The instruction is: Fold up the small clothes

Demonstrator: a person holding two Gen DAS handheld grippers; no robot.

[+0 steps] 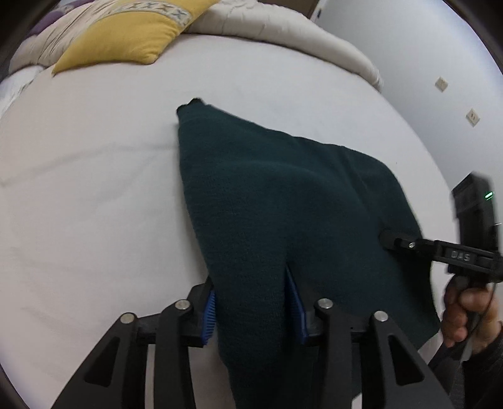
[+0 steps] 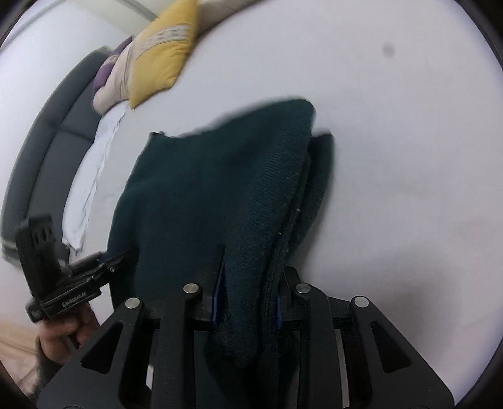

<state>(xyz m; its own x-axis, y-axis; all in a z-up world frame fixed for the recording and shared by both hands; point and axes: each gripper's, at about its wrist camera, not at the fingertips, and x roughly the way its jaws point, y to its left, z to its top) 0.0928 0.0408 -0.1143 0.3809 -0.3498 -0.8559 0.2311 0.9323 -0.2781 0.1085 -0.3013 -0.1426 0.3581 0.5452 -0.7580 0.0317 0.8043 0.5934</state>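
Observation:
A dark green knitted garment (image 1: pixel 276 201) is held up over the white bed (image 1: pixel 94 188). My left gripper (image 1: pixel 254 302) is shut on its near edge, cloth bunched between the blue pads (image 1: pixel 210 314). My right gripper (image 1: pixel 389 239) shows at the right of the left wrist view, pinching the garment's right edge. In the right wrist view my right gripper (image 2: pixel 248 299) is shut on several folded layers of the garment (image 2: pixel 204 195). My left gripper (image 2: pixel 119 258) grips the left edge there. The fingertips are hidden in the cloth.
A yellow pillow (image 1: pixel 132 34) and a beige duvet (image 1: pixel 283 28) lie at the far end of the bed. A grey headboard (image 2: pixel 47 151) and a white pillow (image 2: pixel 91 176) are at the left. A white wall with sockets (image 1: pixel 441 83) is at the right.

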